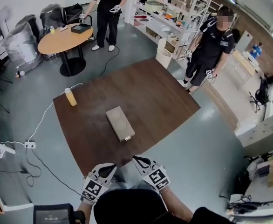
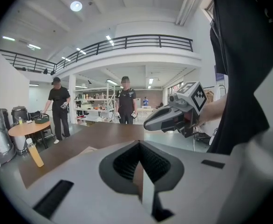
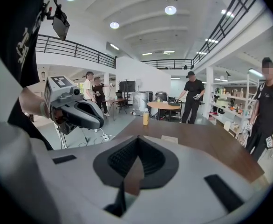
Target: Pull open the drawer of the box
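L gripper point(image 1: 110, 167) & R gripper point(image 1: 137, 159) both shut, empty, by near edge of table point(image 1: 169, 101), apart from box point(image 1: 120, 123).

Left gripper point(image 1: 106, 170) and right gripper point(image 1: 140, 161), side by side before the person's body, pointing forward and slightly downward, jaws pressed together on nothing.

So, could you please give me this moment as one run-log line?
left tool: shut, empty | right tool: shut, empty | beige rectangular box: untouched, mid dark brown wooden table, ahead of both tools
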The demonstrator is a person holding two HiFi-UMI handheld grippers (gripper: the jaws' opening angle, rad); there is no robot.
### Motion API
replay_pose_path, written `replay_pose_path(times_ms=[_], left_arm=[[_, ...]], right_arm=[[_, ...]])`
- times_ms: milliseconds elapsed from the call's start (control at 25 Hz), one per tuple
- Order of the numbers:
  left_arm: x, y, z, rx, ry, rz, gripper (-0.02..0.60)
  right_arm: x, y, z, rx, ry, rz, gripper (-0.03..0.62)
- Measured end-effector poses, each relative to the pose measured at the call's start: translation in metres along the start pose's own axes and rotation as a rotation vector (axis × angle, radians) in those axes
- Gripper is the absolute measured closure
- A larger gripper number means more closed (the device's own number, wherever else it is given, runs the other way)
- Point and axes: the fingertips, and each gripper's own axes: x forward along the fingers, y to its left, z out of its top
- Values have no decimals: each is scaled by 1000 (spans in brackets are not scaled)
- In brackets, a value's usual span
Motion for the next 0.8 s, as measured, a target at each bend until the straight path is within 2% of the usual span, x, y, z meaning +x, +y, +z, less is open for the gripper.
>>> replay_pose_path(times_ms=[240, 480, 800], left_arm=[[15, 0, -1, 7, 3, -47, 580], [22, -10, -5, -1, 7, -77, 580], [21, -12, -11, -55, 36, -73, 580]], right_arm=[[-3, -12, -13, 46, 22, -48, 592], [-3, -16, -27, 72, 45, -55, 586], [16, -18, -41, 82, 71, -5, 574]])
